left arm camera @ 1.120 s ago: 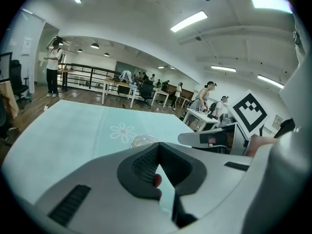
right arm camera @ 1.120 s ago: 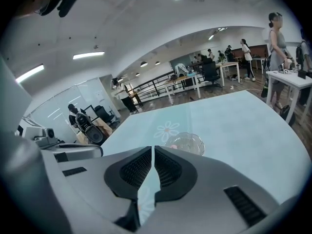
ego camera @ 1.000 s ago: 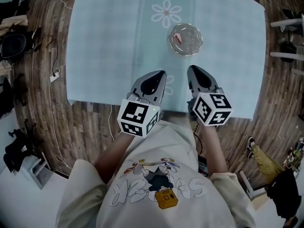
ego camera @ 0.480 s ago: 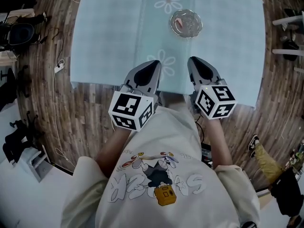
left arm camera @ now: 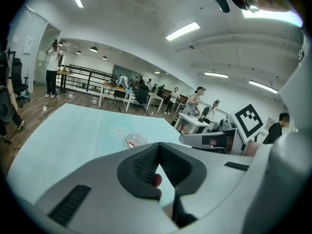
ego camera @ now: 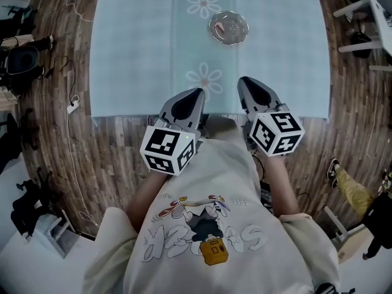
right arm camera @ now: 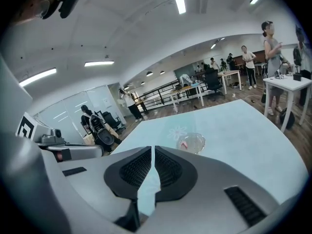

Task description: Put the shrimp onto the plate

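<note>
**Little left to spoil, bar a snagged cloth**

The shrimp (right arm camera: 184, 144) lies in the plate (ego camera: 228, 27), which sits towards the far edge of the table, a little right of its middle. By that reading the job looks done.

Both claws hang at the near edge, well apart from the plate. The right gripper (right arm camera: 152, 148) is pressed together on nothing. The left gripper (left arm camera: 156, 147) also has its tips together. A small reddish bit (left arm camera: 157, 180) shows behind them, and I cannot tell whether it is part of the tool or a scrap of food.

The main risk is the cloth (ego camera: 135, 54). If a claw catches its near edge, the cloth could drag and the plate would slide or tip with it.
</note>
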`<state>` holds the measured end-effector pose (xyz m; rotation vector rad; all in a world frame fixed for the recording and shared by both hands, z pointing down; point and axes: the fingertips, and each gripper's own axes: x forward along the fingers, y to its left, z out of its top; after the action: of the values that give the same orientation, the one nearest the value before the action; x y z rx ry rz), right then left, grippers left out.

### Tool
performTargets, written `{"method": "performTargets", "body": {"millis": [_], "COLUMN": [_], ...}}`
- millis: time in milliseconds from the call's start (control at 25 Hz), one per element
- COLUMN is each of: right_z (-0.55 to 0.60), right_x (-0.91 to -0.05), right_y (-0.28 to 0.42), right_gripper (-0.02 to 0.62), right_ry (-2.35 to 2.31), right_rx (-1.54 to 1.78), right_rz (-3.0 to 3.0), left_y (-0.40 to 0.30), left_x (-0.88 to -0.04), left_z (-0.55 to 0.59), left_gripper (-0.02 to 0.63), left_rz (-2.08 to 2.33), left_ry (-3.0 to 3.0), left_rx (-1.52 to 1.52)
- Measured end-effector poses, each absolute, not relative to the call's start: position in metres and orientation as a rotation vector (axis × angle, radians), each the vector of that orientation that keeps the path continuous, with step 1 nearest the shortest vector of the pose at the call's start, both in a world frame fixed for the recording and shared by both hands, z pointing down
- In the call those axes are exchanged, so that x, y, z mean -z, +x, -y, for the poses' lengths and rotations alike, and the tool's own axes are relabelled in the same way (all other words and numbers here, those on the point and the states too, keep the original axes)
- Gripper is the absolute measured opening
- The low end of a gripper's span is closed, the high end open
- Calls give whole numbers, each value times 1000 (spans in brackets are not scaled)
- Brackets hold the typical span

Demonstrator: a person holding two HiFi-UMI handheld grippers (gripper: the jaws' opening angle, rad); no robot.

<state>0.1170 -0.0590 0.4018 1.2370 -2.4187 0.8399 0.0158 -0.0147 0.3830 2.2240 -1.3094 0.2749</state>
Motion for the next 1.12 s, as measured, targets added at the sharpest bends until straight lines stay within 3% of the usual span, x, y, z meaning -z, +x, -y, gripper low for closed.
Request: {"method": "performTargets", "body": {"millis": [600, 1120], "right_z": [-10, -39], "right_x": [-379, -379], "right_y": [83, 95], "right_gripper": [40, 40], "right_ry": [1297, 1433], "right_rx": [-816, -846], "right_rz": [2390, 2340], "left_y": [1, 8], "left_x": [-387, -387], "left_z": [-48, -64], "left_gripper": [8, 8], "left_rz": [1081, 969], "left_ry": [2324, 2401], "left_rx": [-309, -346]}}
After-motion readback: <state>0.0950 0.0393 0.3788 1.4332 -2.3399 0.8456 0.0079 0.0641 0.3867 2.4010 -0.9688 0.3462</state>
